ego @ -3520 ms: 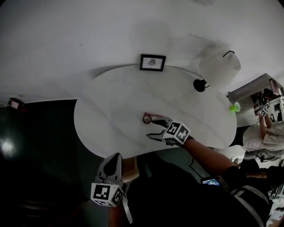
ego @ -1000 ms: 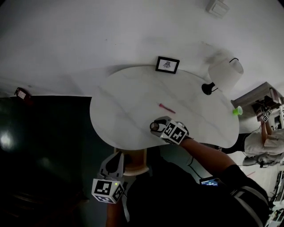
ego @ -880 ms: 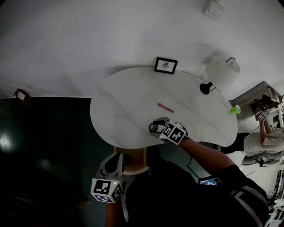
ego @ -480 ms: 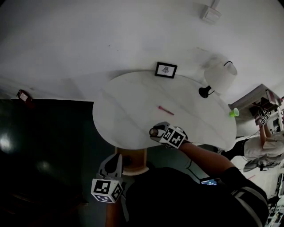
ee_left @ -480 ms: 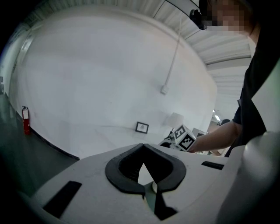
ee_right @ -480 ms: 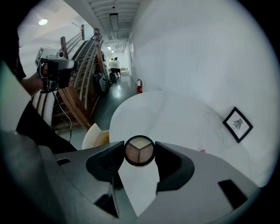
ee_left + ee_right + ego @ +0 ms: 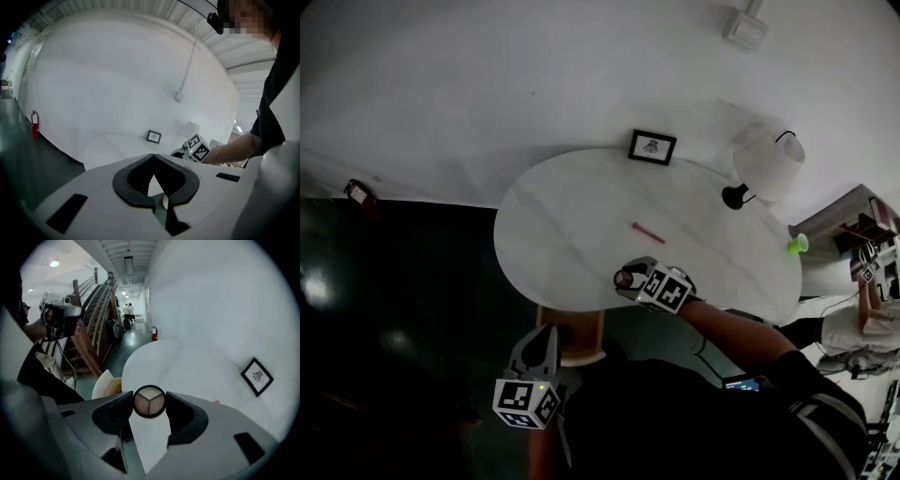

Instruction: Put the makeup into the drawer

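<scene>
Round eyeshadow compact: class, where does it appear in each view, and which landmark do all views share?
Head view: compact at the table edge, in the right gripper.
Left gripper view: too small to make out.
Right gripper view: compact centre, between the jaws.
Shared landmark: framed picture.

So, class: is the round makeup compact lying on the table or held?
Held: the right gripper clamps the round makeup compact between its jaws.

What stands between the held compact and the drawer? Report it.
Nothing visible. The compact sits in the right hand-held gripper above the table; the drawer lies open below, with the left hand-held gripper beside it.
</scene>
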